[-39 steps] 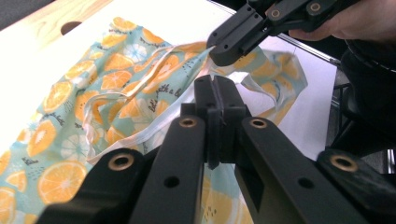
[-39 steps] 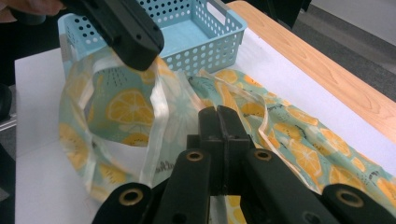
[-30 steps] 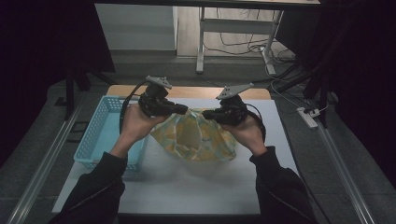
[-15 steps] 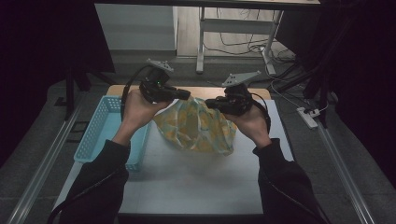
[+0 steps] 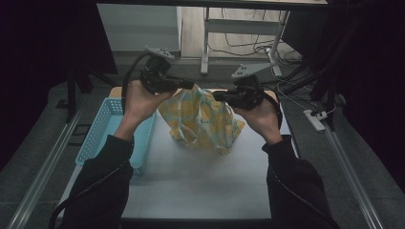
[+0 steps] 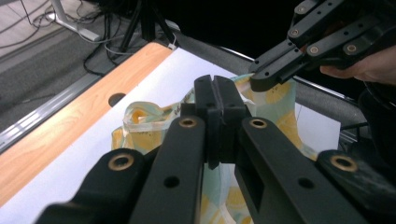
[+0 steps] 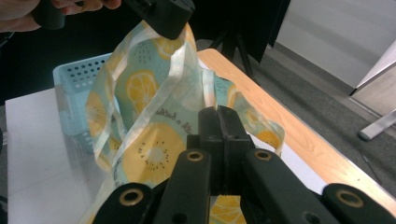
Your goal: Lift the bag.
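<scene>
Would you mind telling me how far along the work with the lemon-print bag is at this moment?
Done: the left gripper and right gripper are each shut on the lemon-print bag near its top, so the pick-up looks complete. In hand: the bag hangs between them above the white table. Left: it sits outside the blue basket, and where it should end up is unclear.

The cloth [image 5: 203, 121] is showing pale mint green with yellow lemon slices and dark lettering. Both grippers, left [image 5: 190, 86] and right [image 5: 217, 96], are looking black with brass-coloured rivets. The basket [image 5: 102, 131] is light blue; the bench [image 5: 200, 186] is white, edged in light wood.
</scene>
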Action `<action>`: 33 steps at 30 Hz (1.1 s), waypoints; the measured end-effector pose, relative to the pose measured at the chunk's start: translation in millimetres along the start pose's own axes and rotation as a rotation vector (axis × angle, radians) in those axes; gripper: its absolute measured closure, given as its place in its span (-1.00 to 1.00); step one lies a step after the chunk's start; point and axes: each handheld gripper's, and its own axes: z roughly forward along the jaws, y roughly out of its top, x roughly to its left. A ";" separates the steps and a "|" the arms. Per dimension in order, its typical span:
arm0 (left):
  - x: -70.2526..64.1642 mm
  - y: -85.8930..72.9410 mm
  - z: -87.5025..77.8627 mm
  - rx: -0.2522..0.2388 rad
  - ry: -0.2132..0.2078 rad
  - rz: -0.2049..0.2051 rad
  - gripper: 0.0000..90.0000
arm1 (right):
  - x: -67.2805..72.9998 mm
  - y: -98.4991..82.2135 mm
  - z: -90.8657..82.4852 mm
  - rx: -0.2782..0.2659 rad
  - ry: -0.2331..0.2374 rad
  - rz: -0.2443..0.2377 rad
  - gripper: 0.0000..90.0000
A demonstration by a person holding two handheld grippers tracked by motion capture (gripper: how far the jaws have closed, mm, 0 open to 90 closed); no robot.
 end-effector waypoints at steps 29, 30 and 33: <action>20.3 0.7 10.4 -0.015 0.063 -0.009 0.99 | -3.4 6.7 9.8 0.021 -0.035 -0.015 1.00; 21.7 -0.6 11.7 -0.015 0.059 -0.010 0.99 | -4.3 4.9 11.7 0.022 -0.034 -0.013 1.00; 24.1 -3.6 16.6 -0.001 0.065 -0.009 0.98 | -6.7 0.3 16.4 0.028 -0.036 -0.002 1.00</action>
